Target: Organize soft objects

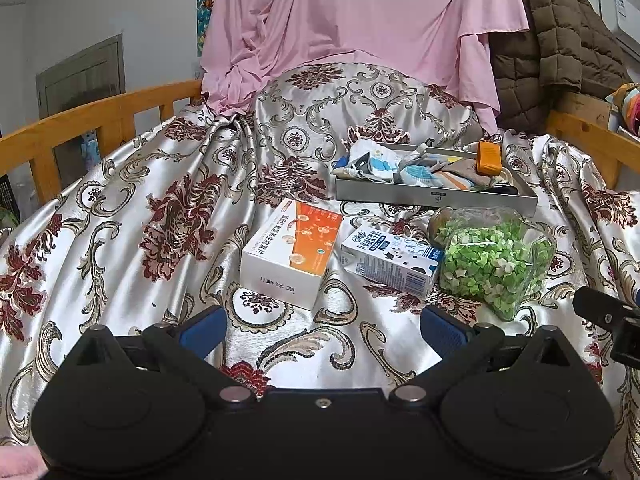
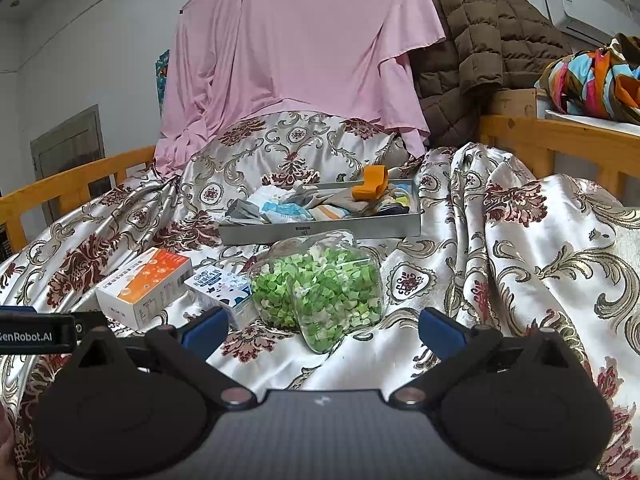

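- Surveying from the left wrist view: the left tool (image 1: 322, 330) hangs low over the bed (image 1: 132, 208), its blue fingers (image 1: 204, 330) spread wide with nothing between them. Ahead lie a white-and-orange box (image 1: 290, 250), a blue-and-white carton (image 1: 390, 258) just beside it, and a clear bag of green pieces (image 1: 494, 260) touching the carton. Behind them sits the grey tray (image 1: 436, 198), already holding a heap of soft cloth items (image 1: 400, 168) and an orange object (image 1: 489, 158) at its far right corner.
- Judging the step from this view: the soft bag looks like the next thing to sort. The left tool is lined up more with the box than with the bag, so it would do better to steady the carton than to reach across.
- Surveying from the right wrist view: the right tool (image 2: 322, 328) is likewise spread and empty, and the bag of green pieces (image 2: 320, 288) lies directly ahead between the finger lines, with the tray (image 2: 320, 232) close behind.
- Advising the grasp: approach the bag low and centred, close on a gathered fold of film rather than the loose bulge, since the filling will likely shift and sag; lift clear of the tray wall before setting down.
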{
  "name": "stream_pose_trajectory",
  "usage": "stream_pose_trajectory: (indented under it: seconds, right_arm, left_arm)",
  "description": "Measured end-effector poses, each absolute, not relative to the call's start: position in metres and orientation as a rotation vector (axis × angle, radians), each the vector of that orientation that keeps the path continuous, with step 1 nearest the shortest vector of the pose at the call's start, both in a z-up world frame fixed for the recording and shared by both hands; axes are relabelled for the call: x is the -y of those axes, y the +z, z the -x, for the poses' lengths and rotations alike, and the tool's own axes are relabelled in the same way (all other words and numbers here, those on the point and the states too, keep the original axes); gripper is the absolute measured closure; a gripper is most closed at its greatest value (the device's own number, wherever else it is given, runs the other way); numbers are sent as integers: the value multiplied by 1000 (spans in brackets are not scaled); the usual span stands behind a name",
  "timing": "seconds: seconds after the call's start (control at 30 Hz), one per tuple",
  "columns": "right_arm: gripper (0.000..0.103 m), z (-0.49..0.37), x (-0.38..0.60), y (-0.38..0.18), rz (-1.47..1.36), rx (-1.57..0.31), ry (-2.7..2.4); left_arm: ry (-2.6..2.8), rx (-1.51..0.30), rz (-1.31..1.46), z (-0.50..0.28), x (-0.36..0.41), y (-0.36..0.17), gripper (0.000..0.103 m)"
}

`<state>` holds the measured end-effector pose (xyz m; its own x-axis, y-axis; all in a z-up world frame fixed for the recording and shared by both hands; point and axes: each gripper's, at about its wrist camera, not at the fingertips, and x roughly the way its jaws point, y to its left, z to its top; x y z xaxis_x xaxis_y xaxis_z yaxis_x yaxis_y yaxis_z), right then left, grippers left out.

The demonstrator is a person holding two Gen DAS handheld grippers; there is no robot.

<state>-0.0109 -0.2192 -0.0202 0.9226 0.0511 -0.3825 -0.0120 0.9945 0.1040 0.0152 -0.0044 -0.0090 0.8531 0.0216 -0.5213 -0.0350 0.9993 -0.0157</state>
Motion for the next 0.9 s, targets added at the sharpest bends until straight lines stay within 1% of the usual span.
stream_pose_trajectory:
  seconds: [0.9]
  right_arm:
    - [0, 11, 219, -20, -100, -395, 34]
  left_arm:
    - [30, -546, 1, -14, 5, -9, 1]
